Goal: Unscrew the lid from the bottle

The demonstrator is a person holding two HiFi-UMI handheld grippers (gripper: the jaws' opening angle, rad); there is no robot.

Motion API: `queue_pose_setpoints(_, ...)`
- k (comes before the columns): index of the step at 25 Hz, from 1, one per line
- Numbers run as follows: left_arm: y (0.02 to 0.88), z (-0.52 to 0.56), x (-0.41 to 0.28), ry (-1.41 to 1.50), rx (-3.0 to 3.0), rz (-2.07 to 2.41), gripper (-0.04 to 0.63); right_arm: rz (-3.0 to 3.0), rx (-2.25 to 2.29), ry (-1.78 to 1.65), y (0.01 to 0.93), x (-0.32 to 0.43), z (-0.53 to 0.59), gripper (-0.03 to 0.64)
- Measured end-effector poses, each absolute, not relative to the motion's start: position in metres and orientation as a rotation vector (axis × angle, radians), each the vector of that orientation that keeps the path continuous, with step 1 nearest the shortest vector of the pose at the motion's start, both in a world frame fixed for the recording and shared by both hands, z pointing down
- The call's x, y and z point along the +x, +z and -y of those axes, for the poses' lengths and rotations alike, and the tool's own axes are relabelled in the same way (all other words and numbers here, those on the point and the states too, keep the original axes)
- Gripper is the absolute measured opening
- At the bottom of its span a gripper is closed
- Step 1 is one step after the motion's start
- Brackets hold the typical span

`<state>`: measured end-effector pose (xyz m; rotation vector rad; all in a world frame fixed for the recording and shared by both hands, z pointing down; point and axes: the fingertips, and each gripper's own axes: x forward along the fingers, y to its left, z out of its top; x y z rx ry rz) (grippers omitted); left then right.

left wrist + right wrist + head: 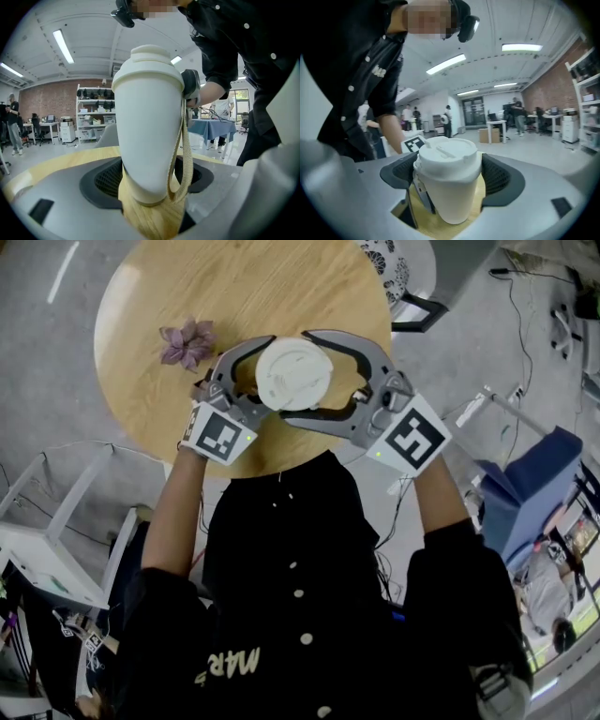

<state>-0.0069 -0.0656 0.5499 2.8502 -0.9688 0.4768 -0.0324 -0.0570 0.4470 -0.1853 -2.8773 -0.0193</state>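
A white bottle (147,131) with a beige strap (186,154) stands upright on the round wooden table (187,296). Its white lid (293,374) faces up at me in the head view. My left gripper (150,187) has its jaws closed on the bottle's lower body, a dark pad against each side. My right gripper (447,176) reaches in from the other side, and its pads sit against both sides of the lid (447,157). From above, the left gripper (262,381) and right gripper (305,376) ring the bottle near the table's front edge.
A purple fabric flower (187,341) lies on the table just left of the grippers. A patterned chair (389,268) stands at the far side, a blue seat (525,493) at the right, a white rack (47,549) at the left. The person's body is close against the table edge.
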Motion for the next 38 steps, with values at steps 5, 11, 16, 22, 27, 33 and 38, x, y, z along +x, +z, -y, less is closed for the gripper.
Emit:
queue_pose_setpoints(5,0.544,0.073,-0.005,0.378,2.839,1.013,0.344,2.833,-0.592,0.045,0.447,-0.032,0.061,0.43)
queue_pose_setpoints(11,0.543,0.07,-0.004,0.394,2.853,1.015,0.344,2.839,-0.487,0.058,0.446,-0.029,0.06,0.446)
queue_pose_setpoints(16,0.544,0.069,-0.003,0.381,2.855,1.016,0.344,2.926,-0.033,0.136,0.434,-0.023,0.073,0.483)
queue_pose_setpoints(22,0.545,0.069,-0.004,0.4,2.854,1.009,0.344,2.931,0.387,0.099,0.434,-0.032,0.068,0.485)
queue_pose_setpoints(27,0.542,0.07,-0.004,0.378,2.858,1.017,0.344,2.905,0.464,0.07,0.438,-0.037,0.071,0.44)
queue_pose_setpoints(33,0.544,0.07,-0.004,0.382,2.857,1.003,0.344,2.902,0.15,-0.004,0.44,-0.039,0.065,0.443)
queue_pose_setpoints(38,0.543,0.07,-0.004,0.378,2.86,1.0,0.344,2.876,-0.446,-0.031,0.44,-0.033,0.057,0.431)
